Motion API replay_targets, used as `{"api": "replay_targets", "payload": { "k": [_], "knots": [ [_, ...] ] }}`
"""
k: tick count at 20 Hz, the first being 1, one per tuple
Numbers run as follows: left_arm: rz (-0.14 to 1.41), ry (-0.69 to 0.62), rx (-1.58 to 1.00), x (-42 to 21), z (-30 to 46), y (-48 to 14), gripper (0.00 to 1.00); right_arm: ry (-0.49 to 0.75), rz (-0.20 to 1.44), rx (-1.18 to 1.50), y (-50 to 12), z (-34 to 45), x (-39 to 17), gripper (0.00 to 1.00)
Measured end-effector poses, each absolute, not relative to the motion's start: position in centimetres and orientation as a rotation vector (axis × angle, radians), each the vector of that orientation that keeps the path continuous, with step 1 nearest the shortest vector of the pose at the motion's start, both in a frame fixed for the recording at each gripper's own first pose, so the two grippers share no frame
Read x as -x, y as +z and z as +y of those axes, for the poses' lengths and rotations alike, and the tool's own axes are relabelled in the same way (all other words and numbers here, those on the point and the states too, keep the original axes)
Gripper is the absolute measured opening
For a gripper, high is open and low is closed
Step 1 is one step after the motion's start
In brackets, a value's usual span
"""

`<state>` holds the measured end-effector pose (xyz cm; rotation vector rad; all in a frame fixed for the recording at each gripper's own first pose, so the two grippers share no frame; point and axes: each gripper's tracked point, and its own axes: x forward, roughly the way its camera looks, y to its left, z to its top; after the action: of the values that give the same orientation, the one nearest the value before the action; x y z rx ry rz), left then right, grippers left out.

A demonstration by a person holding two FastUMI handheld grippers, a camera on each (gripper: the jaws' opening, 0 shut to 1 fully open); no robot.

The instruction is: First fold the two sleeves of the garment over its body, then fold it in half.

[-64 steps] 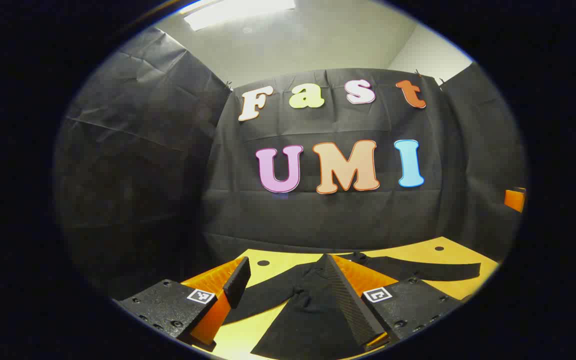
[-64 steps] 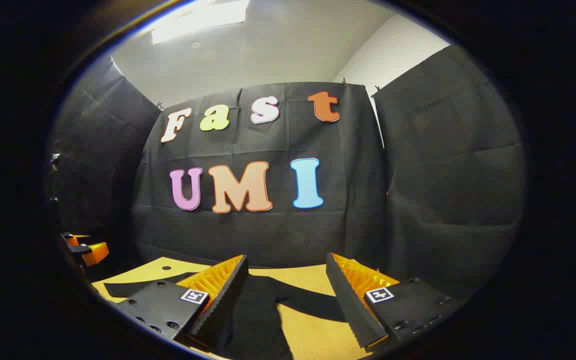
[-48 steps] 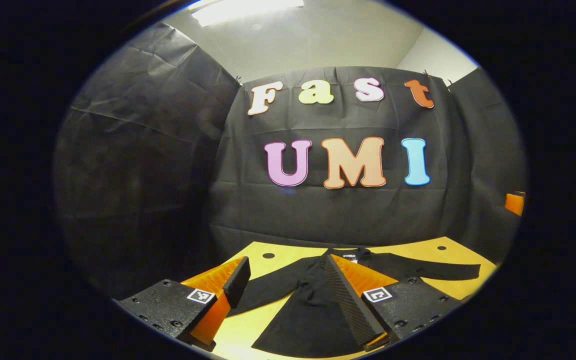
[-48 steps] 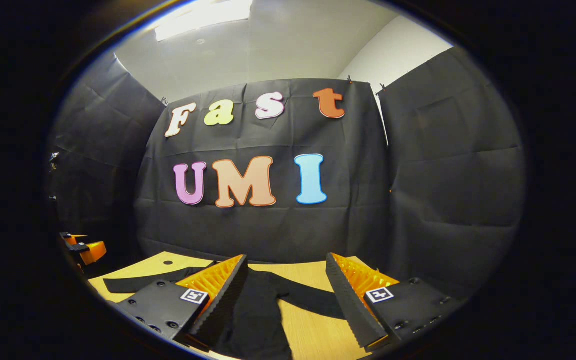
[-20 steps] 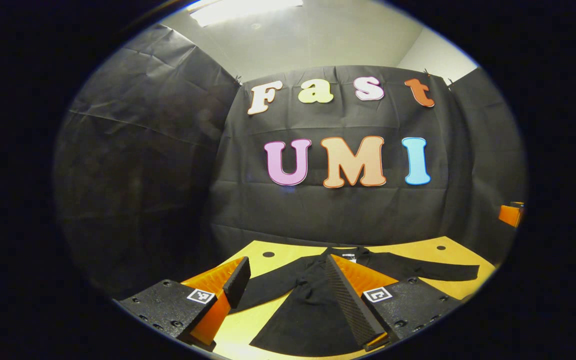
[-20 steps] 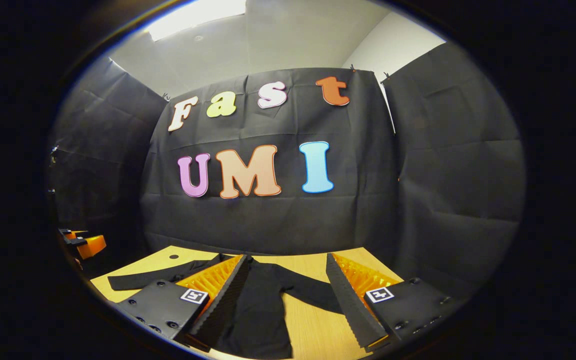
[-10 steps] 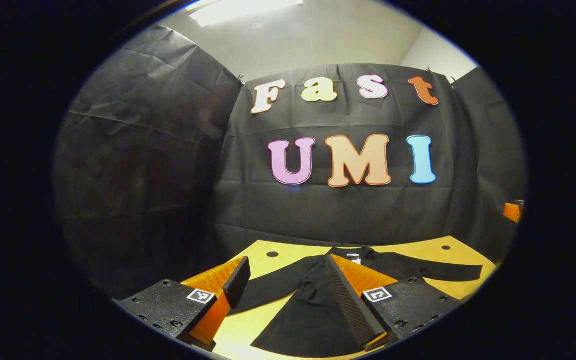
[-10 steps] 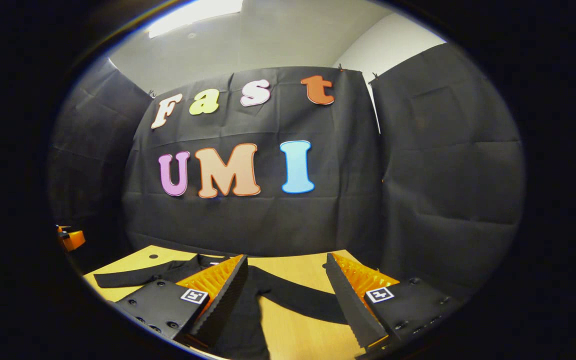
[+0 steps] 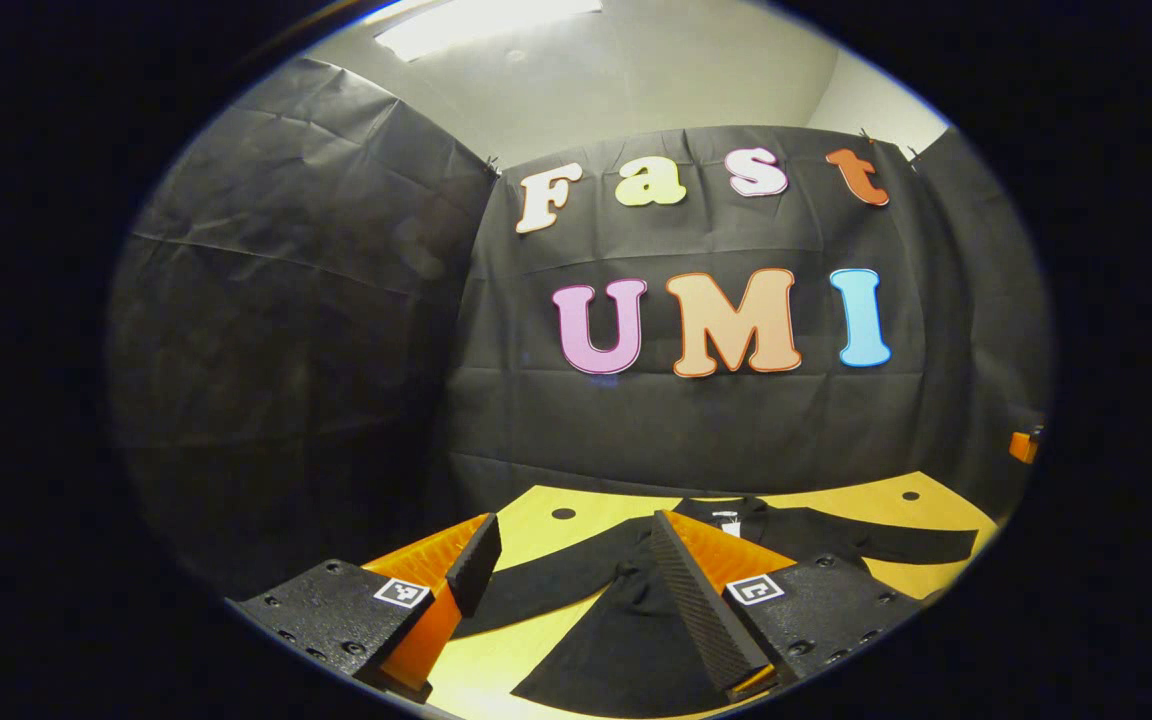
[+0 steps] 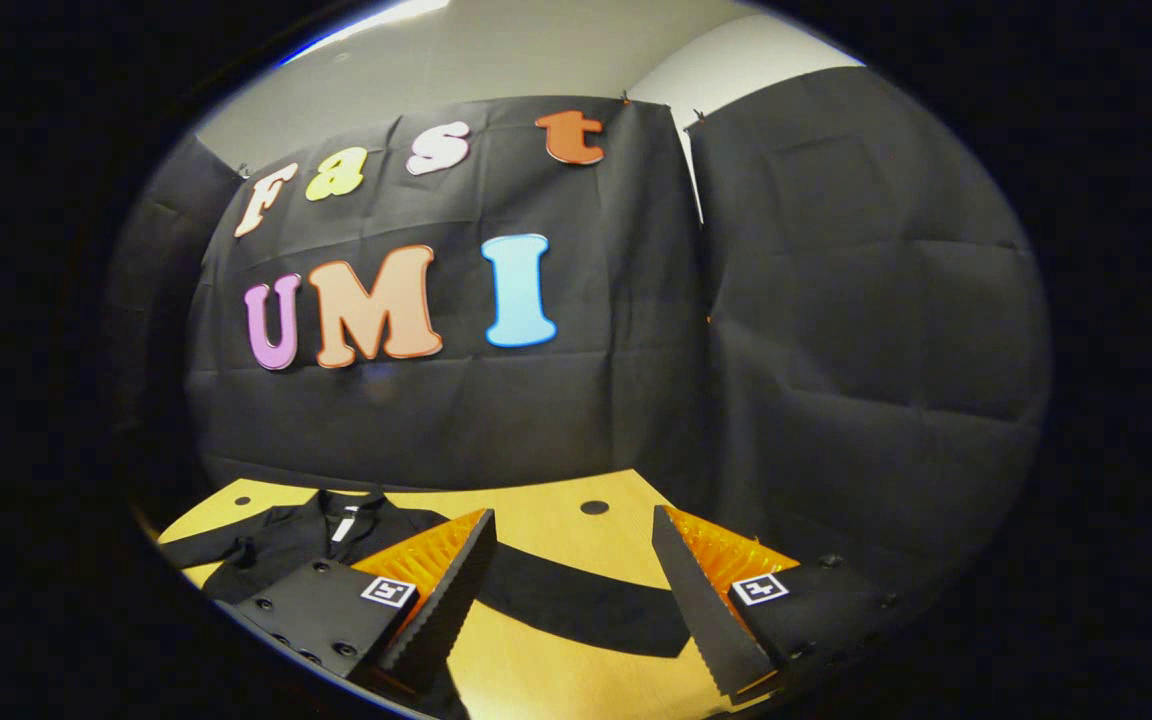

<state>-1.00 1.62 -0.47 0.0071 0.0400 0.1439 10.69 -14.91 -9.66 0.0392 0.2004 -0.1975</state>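
Note:
A black long-sleeved garment [image 9: 626,640] lies flat on the yellow wooden table [image 9: 601,503], collar [image 9: 726,512] toward the back wall. One sleeve [image 9: 546,585] runs out to the left and the other sleeve [image 9: 901,545] to the right. My left gripper [image 9: 572,525] hovers open over the left sleeve and the body's left side. In the right gripper view the collar [image 10: 346,520] sits at lower left, and the right sleeve [image 10: 576,600] stretches across between the fingers of my open right gripper [image 10: 571,520]. Neither gripper holds anything.
The table [image 10: 546,525] has small round holes [image 9: 563,513] [image 10: 593,507] near its back edge. Black cloth walls close in behind and at both sides. An orange piece of the other gripper [image 9: 1021,445] pokes in at the far right of the left gripper view.
The right gripper has swung right, away from the garment's body, so the right sleeve now lies between its fingers. The left gripper has shifted only slightly. Both stay open.

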Motion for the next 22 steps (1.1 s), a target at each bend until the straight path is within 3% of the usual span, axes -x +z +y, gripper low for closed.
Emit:
{"api": "replay_targets", "payload": {
  "k": [12,16,17,21,22],
  "knots": [
    [0.075,0.181,-0.034,1.3,1.1,-1.0,0.93,-0.284,0.481,-0.151,-23.0,-20.9,-15.8,0.94],
    [0.082,0.197,-0.036,1.3,1.2,-0.9,0.93,-0.308,0.567,-0.155,-26.2,-22.0,-15.8,0.98],
    [0.087,0.204,-0.041,1.2,1.3,-1.0,0.93,-0.314,0.582,-0.162,-27.0,-22.5,-15.9,0.94],
    [0.102,0.216,-0.044,1.1,1.2,-1.4,0.93,-0.329,0.626,-0.174,-28.8,-22.9,-16.4,0.94],
    [0.107,0.218,-0.041,1.1,1.1,-1.6,0.93,-0.325,0.642,-0.170,-29.3,-22.9,-16.5,0.98]
  ]
}}
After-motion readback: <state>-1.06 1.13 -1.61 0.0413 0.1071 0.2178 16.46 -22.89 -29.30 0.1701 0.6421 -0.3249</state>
